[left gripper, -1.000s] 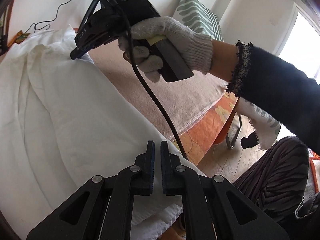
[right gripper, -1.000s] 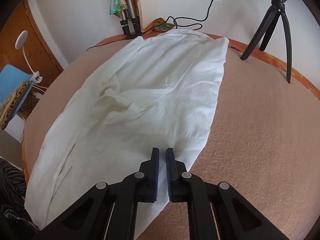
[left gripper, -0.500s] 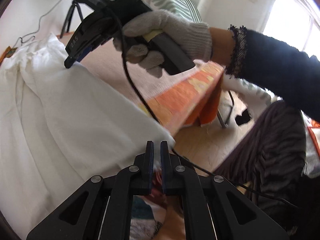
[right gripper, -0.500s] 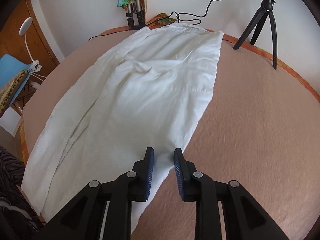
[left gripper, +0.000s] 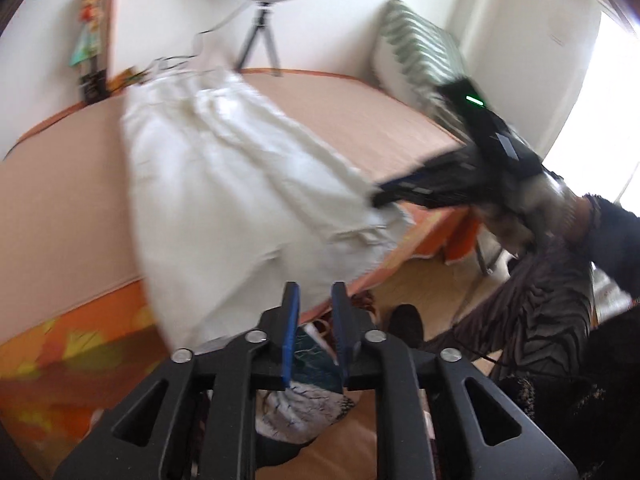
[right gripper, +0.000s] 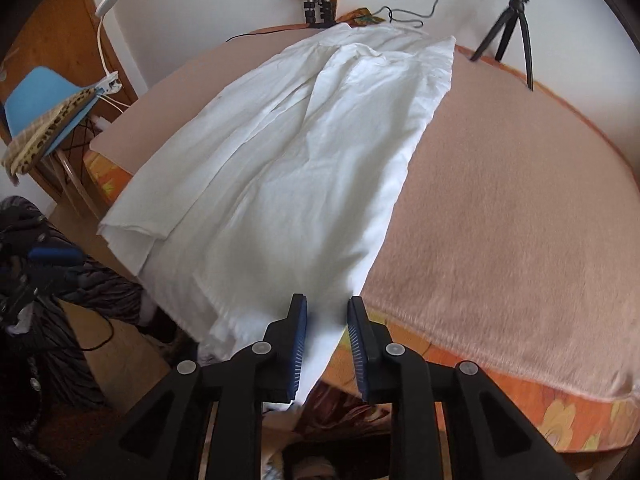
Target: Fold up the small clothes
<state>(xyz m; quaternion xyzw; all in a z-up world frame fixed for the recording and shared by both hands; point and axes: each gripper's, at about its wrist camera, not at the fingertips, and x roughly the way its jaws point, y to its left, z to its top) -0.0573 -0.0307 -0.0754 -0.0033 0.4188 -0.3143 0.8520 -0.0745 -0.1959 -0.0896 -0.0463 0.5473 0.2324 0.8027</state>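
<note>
Right wrist view: white garment [right gripper: 304,152] lies lengthwise on the bed [right gripper: 500,216], hem overhanging its near edge, unfolded. Right gripper [right gripper: 326,336] slightly parted, hem between; left gripper [left gripper: 314,320] opening, empty.

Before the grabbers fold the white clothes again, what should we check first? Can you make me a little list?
1. White garment lying long on the bed: ok, though wrinkled.
2. Near end of the garment hanging over the bed edge: not ok, it droops toward the floor.
3. Left gripper: its jaws are opening, nothing is pinched between them: ok.
4. Right gripper: open, with cloth showing in the gap but not squeezed: ok.
5. Tripod standing clear of the garment: ok.
6. Whether the layers underneath lie flat: cannot tell.
</note>
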